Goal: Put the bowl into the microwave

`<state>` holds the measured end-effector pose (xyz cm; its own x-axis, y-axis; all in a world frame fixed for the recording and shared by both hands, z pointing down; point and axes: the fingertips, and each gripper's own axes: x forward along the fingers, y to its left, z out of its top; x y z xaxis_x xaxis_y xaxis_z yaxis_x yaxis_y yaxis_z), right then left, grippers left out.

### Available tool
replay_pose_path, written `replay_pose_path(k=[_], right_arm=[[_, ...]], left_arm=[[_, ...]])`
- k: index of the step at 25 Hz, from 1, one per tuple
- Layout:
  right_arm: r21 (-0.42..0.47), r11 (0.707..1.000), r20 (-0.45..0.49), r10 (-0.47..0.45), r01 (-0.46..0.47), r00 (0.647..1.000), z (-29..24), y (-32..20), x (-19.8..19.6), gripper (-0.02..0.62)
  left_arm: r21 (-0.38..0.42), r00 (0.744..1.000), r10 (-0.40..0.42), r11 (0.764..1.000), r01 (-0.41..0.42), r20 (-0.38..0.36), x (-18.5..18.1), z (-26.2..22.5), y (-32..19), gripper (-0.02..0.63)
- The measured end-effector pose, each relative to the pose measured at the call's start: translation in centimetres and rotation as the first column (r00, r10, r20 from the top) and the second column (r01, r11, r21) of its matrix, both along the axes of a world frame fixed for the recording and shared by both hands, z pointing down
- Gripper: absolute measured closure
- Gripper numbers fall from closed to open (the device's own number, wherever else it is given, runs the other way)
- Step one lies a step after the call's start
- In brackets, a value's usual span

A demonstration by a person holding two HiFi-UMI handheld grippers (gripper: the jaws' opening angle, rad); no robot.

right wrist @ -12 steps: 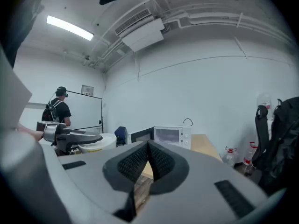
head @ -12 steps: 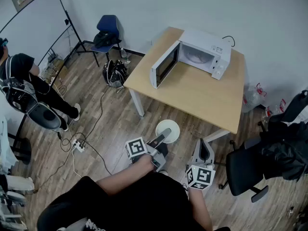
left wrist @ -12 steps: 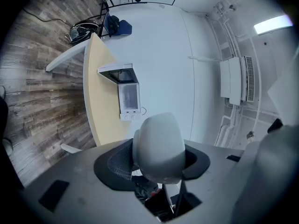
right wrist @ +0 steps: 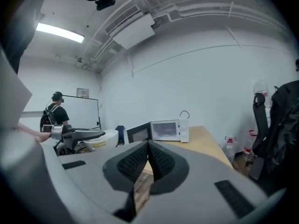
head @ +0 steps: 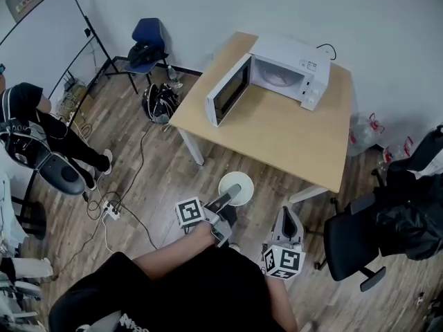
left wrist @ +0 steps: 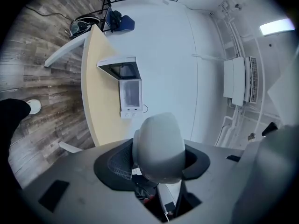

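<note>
1 light wooden table (head: pixel 291 137) carries a white microwave (head: pixel 287 64) at its far end, and the microwave's door (head: pixel 227 95) stands swung wide open to the left. The white bowl (head: pixel 229 181) is off the table, held in the air just before the table's near edge and well apart from the microwave. The left gripper (head: pixel 232 191) clamps its 2 jaws on the bowl's rim, with 1 jaw lying across the bowl's opening. The right gripper (head: pixel 288 215), beside it, has its jaws pressed together with nothing between them.
</note>
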<state>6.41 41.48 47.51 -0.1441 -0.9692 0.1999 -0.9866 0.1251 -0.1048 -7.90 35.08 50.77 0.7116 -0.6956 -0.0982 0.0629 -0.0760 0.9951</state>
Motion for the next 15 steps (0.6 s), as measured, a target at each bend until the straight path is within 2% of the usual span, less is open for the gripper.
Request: replay_pose_path(k=[6,11,15], right_arm=[[-0.001,0.992,-0.007,0.125,-0.125,0.992,0.4,-4.9,5.3,0.535],[-0.062,0.987,-0.010,0.146,-0.146,0.989,1.6,-10.9,6.6,0.535],[-0.086,0.985,-0.038,0.144,-0.147,0.989,1.4,-17.0,6.4,0.535]], left_arm=[[0.008,1.000,0.031,0.999,-0.031,-0.006,2.4,0.7,-6.1,0.383],[-0.034,0.999,0.034,0.999,-0.034,-0.009,3.3,1.7,-12.5,0.383],[-0.021,0.997,0.061,0.998,-0.062,-0.043,4.4,0.7,-18.0,0.383]])
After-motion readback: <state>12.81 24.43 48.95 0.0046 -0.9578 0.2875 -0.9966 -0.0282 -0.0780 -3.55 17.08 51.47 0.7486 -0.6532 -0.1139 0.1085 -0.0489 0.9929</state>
